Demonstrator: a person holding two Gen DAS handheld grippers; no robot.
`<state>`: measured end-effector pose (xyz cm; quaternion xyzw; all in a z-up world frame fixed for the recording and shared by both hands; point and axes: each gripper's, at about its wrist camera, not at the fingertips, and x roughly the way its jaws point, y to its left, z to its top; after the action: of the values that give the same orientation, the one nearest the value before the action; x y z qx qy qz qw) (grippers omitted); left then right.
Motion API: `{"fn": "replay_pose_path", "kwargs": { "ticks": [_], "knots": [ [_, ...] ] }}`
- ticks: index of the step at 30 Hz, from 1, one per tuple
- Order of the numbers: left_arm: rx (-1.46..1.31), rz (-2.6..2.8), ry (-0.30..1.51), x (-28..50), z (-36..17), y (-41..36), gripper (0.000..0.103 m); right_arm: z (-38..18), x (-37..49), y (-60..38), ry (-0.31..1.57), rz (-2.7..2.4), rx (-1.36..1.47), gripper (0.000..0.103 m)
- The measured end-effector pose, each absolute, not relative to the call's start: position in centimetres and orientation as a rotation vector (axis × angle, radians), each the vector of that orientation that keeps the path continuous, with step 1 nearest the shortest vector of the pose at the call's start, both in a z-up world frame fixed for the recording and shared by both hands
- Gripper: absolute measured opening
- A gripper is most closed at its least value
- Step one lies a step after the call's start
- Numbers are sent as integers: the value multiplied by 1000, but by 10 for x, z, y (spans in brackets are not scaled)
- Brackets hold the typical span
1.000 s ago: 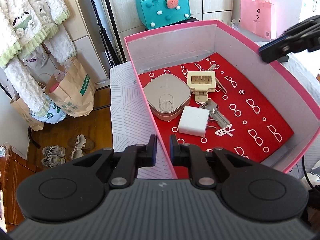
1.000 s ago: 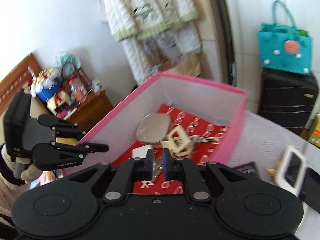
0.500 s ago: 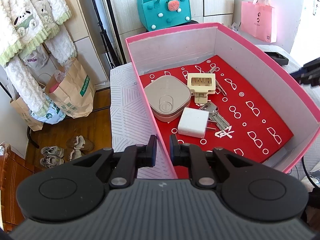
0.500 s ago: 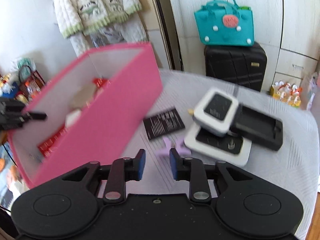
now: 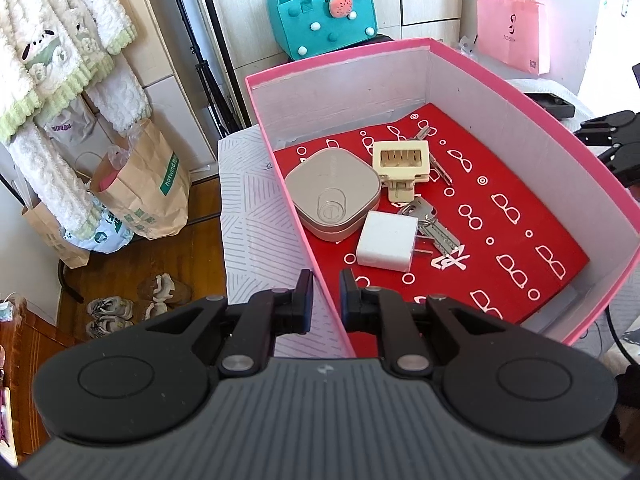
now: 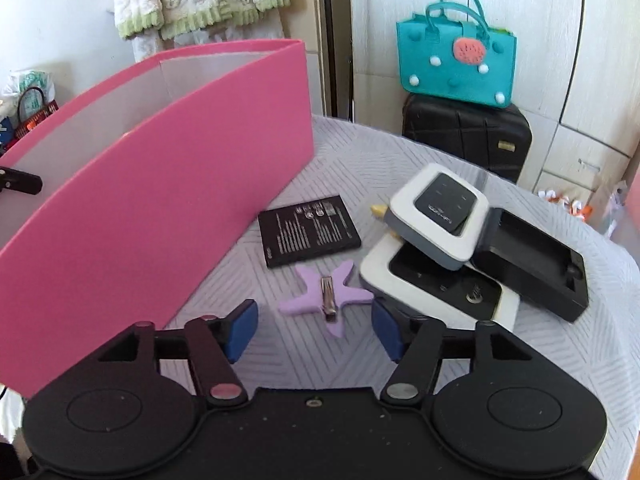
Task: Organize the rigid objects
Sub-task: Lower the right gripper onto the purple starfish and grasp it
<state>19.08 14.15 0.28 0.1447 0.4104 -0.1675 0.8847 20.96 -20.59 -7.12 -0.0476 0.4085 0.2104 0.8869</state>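
My left gripper [image 5: 323,300] is shut on the near wall of the pink box [image 5: 480,92], whose rim runs between its pads. On the box's red floor lie a beige rounded case [image 5: 332,196], a cream plug adapter [image 5: 402,164], a white charger [image 5: 387,242] and keys [image 5: 434,226]. Outside the box, my right gripper [image 6: 314,330] hangs low over the table with its jaws opening. A purple starfish hair clip [image 6: 326,296] lies just ahead of the fingertips, one arm reaching between them, untouched by the pads.
Right of the pink box [image 6: 160,200] lie a black battery [image 6: 308,230], a white-and-grey device [image 6: 438,208] stacked on a second white device [image 6: 440,292], and a black cradle [image 6: 532,264]. Behind the table stand a black suitcase [image 6: 464,136] and a teal bag [image 6: 456,60].
My right gripper has swung from above the box down to the table on its right side, and its jaws have spread apart. The left gripper has not moved.
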Motion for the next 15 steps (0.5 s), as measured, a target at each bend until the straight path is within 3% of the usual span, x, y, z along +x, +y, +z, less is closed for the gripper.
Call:
{"fn": "replay_pose_path", "kwargs": {
  "ticks": [7, 9, 11, 15],
  "knots": [
    [285, -355, 849, 190, 2, 144, 12, -79, 203, -193, 767, 464, -140, 75],
    [283, -357, 850, 190, 2, 144, 12, -79, 202, -194, 755, 455, -139, 72],
    [286, -358, 848, 190, 2, 145, 12, -76, 199, -195, 738, 441, -155, 54],
    [279, -361, 848, 191, 3, 146, 13, -73, 195, -195, 747, 413, -195, 54]
  ]
}}
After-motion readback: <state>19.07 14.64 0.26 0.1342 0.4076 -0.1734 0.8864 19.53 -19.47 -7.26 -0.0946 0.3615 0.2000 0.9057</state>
